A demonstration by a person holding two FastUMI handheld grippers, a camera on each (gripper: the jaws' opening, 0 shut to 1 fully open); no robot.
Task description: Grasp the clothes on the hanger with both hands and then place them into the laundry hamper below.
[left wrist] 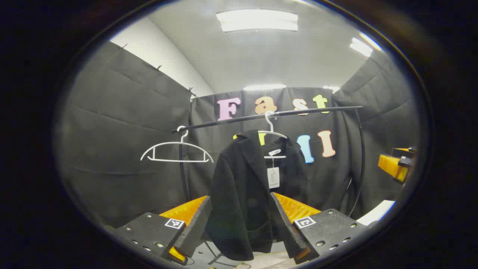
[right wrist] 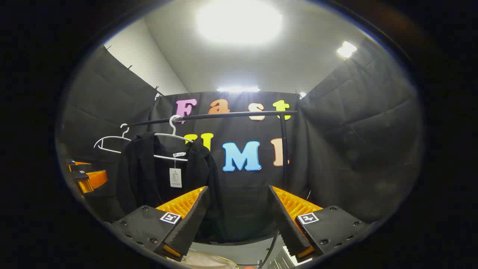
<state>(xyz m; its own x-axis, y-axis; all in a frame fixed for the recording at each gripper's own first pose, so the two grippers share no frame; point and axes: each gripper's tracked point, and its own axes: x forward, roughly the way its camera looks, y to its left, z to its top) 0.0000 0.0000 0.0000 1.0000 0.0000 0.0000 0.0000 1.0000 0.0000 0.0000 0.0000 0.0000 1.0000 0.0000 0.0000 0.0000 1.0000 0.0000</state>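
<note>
The job was at its opening step: the approach, with nothing yet grasped. A black jacket (left wrist: 246,194) hung on a white hanger (left wrist: 274,133) from the dark rail (left wrist: 269,115), its paper tag (left wrist: 273,177) dangling at the open collar. A second white hanger (left wrist: 176,151) hung bare farther along the rail, beside the jacket but apart from it.

In the left gripper view the left gripper (left wrist: 241,213) stood with its fingers spread wide, the jacket's body framed between them but seemingly farther off, not pinched. In the right gripper view the right gripper (right wrist: 237,213) was likewise spread, aimed at the booth's cloth wall beside the jacket, whose near edge (right wrist: 201,175) lay behind its left-hand finger. Neither held anything.

I judged the next move to be both grippers closing in on the jacket, probably one to each shoulder or side, the right one first swinging over towards the cloth, then pinching and lifting the jacket clear of the hanger.

There was free space in front of the rail. The rail's upright post (right wrist: 283,149) stood close to the right gripper's line, and the bare hanger could snag a wide sweep. A pale rim (right wrist: 209,259) at the bottom of the right gripper view might have been the hamper; I could not tell.
</note>
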